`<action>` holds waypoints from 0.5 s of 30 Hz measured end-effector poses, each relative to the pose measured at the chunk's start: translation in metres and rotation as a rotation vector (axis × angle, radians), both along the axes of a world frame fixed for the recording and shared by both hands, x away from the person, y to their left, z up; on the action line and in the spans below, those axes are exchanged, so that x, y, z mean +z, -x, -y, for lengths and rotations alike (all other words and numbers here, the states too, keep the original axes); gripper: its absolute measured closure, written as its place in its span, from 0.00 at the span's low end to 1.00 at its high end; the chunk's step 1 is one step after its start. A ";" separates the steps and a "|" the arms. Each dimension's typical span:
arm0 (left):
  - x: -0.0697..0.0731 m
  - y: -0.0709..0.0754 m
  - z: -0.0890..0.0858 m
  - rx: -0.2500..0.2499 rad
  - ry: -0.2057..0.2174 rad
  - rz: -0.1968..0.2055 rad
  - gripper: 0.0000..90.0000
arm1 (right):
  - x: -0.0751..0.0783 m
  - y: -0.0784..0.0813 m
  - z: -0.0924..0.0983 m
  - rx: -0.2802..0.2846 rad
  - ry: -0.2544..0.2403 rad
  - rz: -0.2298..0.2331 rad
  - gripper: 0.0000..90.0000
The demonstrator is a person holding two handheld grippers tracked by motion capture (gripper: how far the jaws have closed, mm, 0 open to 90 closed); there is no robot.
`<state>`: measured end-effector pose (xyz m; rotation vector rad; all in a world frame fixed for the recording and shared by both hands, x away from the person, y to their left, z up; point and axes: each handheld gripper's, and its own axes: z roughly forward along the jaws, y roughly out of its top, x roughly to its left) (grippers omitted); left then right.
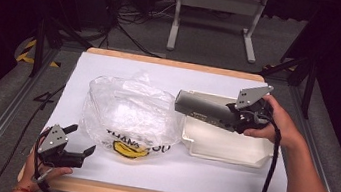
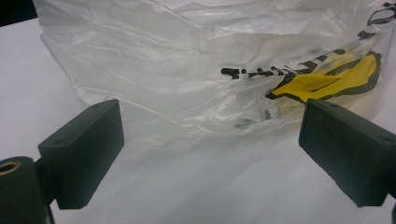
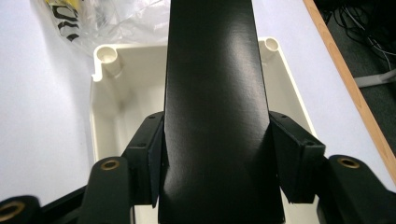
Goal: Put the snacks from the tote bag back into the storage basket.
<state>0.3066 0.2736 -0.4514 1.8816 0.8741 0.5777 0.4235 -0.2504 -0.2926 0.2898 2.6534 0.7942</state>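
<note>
My right tool (image 1: 229, 115) is clenched on a long dark box (image 1: 203, 108); in the right gripper view both pads press against the long sides of the box (image 3: 215, 107), which runs straight out ahead between them. In the high view I hold the box roughly level above the white tray (image 1: 224, 146), its far end reaching out past the tray's left rim towards the plastic bag (image 1: 128, 113). The tray (image 3: 105, 116) sits on the right half of the desk (image 1: 98, 166), an open shallow container with rounded posts in its corners, and the box hangs over it without resting in it, as far as I can tell.

My left tool (image 1: 79, 141) is released, its jaws standing wide apart with nothing between them. It sits low at the near left corner of the desk, pointing at the bag. In the left gripper view the crumpled clear bag (image 2: 187, 70) lies just ahead of the open jaws, apart from them, with black lettering and a yellow mark (image 2: 327, 81) printed on it. The bag lies in the middle of the desk, just beside the tray's left edge.
</note>
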 end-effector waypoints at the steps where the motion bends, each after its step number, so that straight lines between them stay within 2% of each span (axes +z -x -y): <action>1: 0.000 0.000 0.000 0.000 0.000 -0.001 0.08 | 0.000 0.001 0.003 -0.003 -0.001 0.001 0.48; 15: 0.000 -0.001 0.002 -0.004 -0.010 -0.002 0.08 | -0.009 0.006 0.031 -0.030 -0.013 -0.015 0.48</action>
